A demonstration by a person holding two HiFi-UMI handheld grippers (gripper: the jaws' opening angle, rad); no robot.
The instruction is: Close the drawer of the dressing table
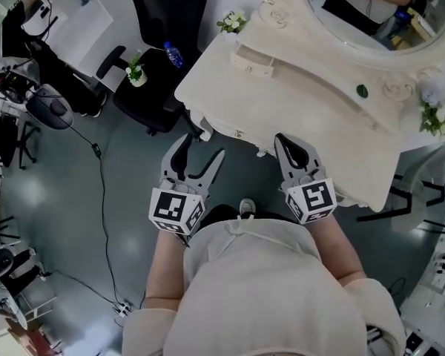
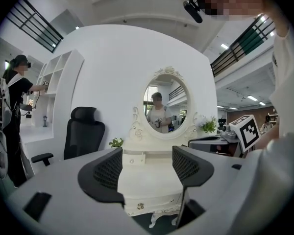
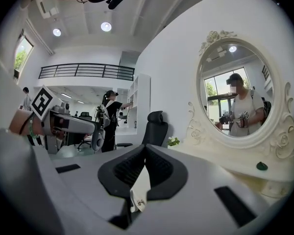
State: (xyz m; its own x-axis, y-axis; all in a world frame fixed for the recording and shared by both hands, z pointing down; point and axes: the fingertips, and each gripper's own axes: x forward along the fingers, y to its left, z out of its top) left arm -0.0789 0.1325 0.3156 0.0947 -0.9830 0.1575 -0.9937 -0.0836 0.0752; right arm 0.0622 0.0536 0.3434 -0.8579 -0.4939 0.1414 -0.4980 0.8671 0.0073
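Note:
The cream dressing table (image 1: 304, 117) with its oval mirror (image 1: 371, 13) stands ahead and to the right. A small drawer (image 1: 254, 60) juts out from the low shelf under the mirror; in the left gripper view this drawer (image 2: 135, 156) shows between the jaws, far off. My left gripper (image 1: 202, 148) hangs open over the floor, short of the table's front edge. The right gripper (image 1: 282, 141) is shut on nothing, its tips at the table's front edge. In the right gripper view the right gripper (image 3: 144, 151) has its pads meeting, and a metal knob (image 3: 137, 203) on the table's front shows below them.
A black office chair (image 1: 163, 43) with a water bottle (image 1: 173, 54) on its seat stands left of the table. A potted plant (image 1: 136, 71) and white flowers (image 1: 232, 22) are nearby. A small green object (image 1: 363, 90) lies on the tabletop. A cable (image 1: 102, 199) crosses the floor.

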